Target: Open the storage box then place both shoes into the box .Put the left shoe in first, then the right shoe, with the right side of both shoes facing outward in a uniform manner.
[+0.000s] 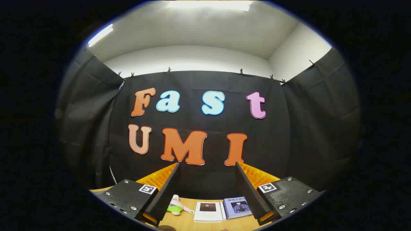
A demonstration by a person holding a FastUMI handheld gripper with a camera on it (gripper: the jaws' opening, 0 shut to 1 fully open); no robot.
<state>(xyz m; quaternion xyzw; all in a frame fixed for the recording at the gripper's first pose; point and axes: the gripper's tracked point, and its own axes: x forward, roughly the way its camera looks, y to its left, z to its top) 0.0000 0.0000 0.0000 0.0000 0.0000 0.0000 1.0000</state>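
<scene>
On the table (189, 224), between the spread fingers (167, 189) — soft toy (175, 207) left, two booklets (221, 210) side by side right.

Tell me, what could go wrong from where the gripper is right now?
The gripper hangs open and tilted up toward the booth wall, holding nothing, so lowering it without looking could knock the small toy by its left finger. It might also scrape the white booklet and blue booklet lying on the wooden table below the fingers.
</scene>
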